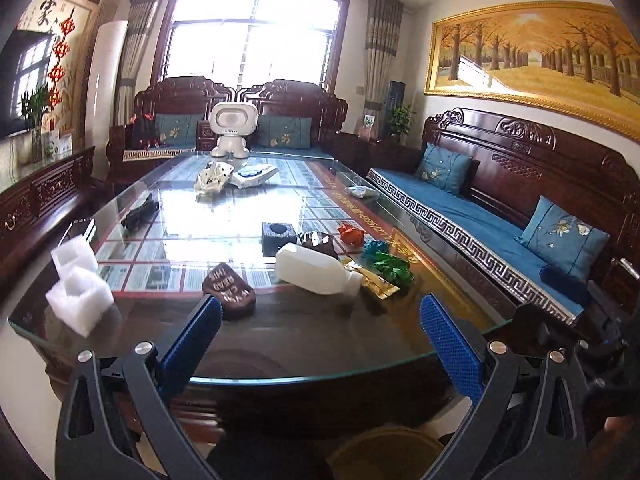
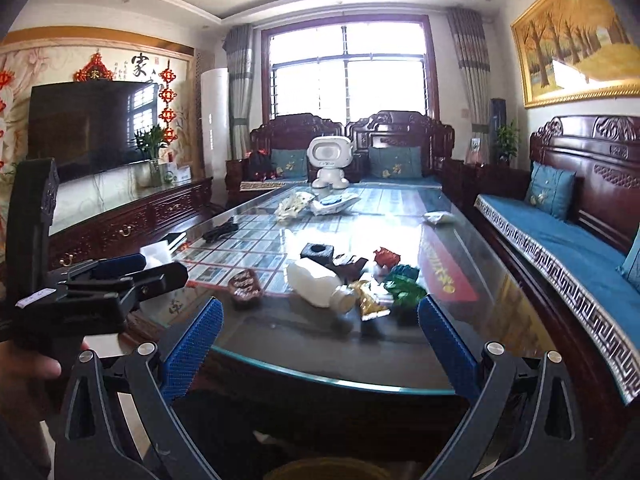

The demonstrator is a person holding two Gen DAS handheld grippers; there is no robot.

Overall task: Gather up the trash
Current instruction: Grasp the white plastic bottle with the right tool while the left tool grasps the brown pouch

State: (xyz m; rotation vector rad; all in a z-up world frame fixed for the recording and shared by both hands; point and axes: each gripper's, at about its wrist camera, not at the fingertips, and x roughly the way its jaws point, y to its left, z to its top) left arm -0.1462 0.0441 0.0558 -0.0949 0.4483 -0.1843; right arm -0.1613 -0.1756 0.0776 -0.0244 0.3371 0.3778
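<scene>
A white plastic bottle (image 1: 316, 268) lies on its side on the glass table (image 1: 280, 360); it also shows in the right wrist view (image 2: 320, 282). Beside it lie a brown wrapper (image 1: 230, 290), a gold wrapper (image 1: 374, 280), green foil (image 1: 392, 266), a red wrapper (image 1: 351, 233), a dark wrapper (image 1: 316, 240) and a black foam block (image 1: 278, 234). White foam pieces (image 1: 78, 288) sit at the left edge. My left gripper (image 1: 320, 320) is open and empty, held before the near table edge. My right gripper (image 2: 320, 324) is open and empty, also short of the trash.
A white toy robot (image 1: 232, 128) stands at the far end, with crumpled paper (image 1: 214, 178) and a packet (image 1: 254, 176) before it. A blue-cushioned wooden sofa (image 1: 480, 216) runs along the right, a TV cabinet (image 2: 132, 220) on the left. A round bin rim (image 1: 384, 452) shows below.
</scene>
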